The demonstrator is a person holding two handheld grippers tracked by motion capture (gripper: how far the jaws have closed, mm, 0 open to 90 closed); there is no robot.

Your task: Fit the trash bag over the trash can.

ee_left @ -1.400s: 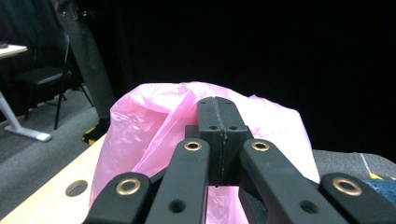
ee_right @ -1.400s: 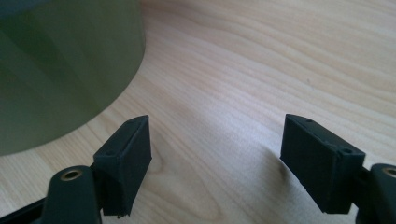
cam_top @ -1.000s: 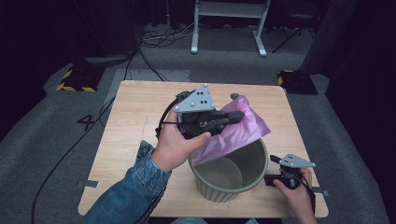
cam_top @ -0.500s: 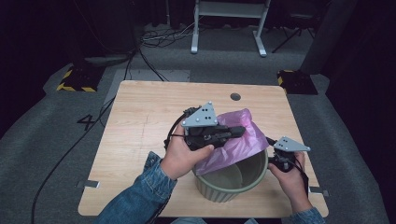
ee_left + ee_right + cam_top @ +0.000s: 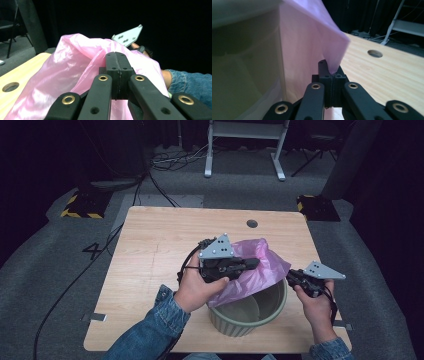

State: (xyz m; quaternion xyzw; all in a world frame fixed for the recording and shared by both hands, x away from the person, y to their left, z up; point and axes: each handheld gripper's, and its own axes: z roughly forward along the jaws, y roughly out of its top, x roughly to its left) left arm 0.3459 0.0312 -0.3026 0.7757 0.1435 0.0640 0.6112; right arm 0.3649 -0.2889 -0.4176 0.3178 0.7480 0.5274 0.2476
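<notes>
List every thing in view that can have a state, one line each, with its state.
Pink plastic bag: crumpled, partly over the rim of the bin, pinched on both sides.
Green bin: upright on the table, open top, not yet lined.
Left gripper: fingers shut on the bag.
Right gripper: fingers have just closed, pinching a corner of the bag.
Wooden table: round hole near the far edge.

Recording studio or lab space, black curtains [image 5: 60, 155] all around, grey carpet floor [image 5: 60, 270], loose cables [image 5: 170, 162], hazard-striped floor blocks [image 5: 80, 206], a white metal stand [image 5: 245, 140], a lone plywood table [image 5: 160, 245] with a cable hole [image 5: 252, 224]
</notes>
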